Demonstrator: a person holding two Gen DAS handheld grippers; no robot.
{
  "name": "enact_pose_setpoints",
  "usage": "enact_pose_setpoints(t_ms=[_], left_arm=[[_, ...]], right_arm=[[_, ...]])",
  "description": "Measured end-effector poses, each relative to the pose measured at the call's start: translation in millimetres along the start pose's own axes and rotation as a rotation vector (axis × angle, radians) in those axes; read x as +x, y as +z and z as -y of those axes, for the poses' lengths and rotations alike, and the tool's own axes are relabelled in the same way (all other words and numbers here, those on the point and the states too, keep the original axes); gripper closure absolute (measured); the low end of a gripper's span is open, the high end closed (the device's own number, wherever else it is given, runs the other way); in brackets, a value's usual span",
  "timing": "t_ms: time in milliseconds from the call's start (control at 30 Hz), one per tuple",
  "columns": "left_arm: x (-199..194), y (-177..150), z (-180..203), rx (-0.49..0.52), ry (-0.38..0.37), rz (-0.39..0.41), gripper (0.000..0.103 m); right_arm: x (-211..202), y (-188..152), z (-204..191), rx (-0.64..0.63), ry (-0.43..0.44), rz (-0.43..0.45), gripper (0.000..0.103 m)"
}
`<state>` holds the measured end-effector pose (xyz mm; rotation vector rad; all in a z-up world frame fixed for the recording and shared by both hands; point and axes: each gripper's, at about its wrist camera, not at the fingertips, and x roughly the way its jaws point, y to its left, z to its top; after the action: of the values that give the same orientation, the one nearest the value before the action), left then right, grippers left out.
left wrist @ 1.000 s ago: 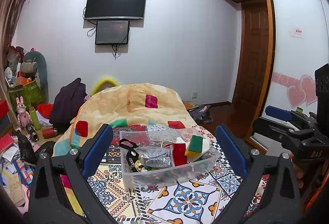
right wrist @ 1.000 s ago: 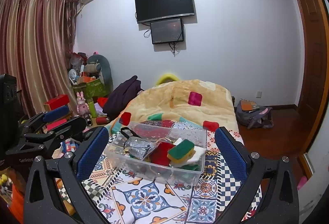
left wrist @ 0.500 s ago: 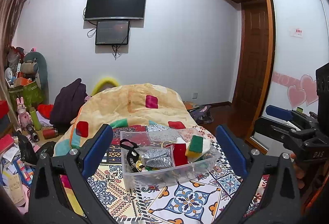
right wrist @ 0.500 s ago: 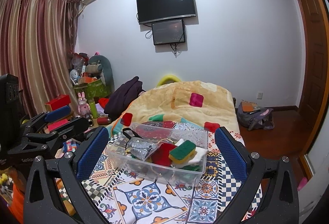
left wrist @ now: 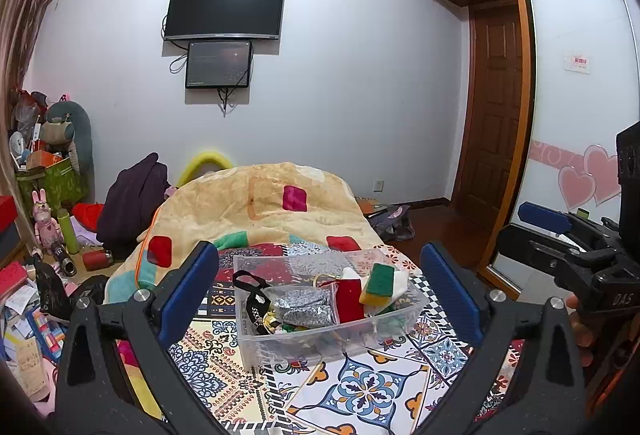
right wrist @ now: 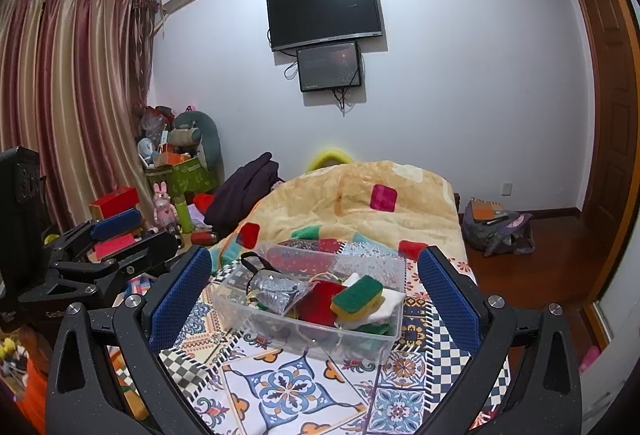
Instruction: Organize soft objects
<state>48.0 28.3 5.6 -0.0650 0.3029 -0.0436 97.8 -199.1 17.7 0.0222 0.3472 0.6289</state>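
A clear plastic bin (left wrist: pixel 256 345) (right wrist: pixel 230 305) stands on the patterned bedcover. It holds a green and yellow sponge (left wrist: pixel 380 283) (right wrist: pixel 358 299), a red soft item (left wrist: pixel 349 300) (right wrist: pixel 318 305), a silver glittery pouch (left wrist: pixel 304 309) (right wrist: pixel 276 293), a white cloth and a black strap. My left gripper (left wrist: pixel 320 295) is open and empty, held above and in front of the bin. My right gripper (right wrist: pixel 316 299) is open and empty too, also in front of the bin. Each gripper shows at the side of the other's view.
A yellow quilt (left wrist: pixel 260 207) is heaped behind the bin. Clutter, a toy rabbit and boxes fill the floor at the left (left wrist: pixel 44 219). A bag (right wrist: pixel 496 227) lies on the floor at the right by a wooden door. Two screens hang on the wall.
Both grippers have barely shifted; the right wrist view has drifted slightly. The bin and its contents have not moved.
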Motion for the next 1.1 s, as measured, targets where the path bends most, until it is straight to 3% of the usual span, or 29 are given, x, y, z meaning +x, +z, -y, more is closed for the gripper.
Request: enact_pose_setpoints(t_ms=[1100], left_arm=[[-3.0, 1.3, -0.8, -0.008, -0.023, -0.010, 0.000]], right_arm=[[1.9, -1.1, -0.4, -0.005, 0.000, -0.004, 0.000]])
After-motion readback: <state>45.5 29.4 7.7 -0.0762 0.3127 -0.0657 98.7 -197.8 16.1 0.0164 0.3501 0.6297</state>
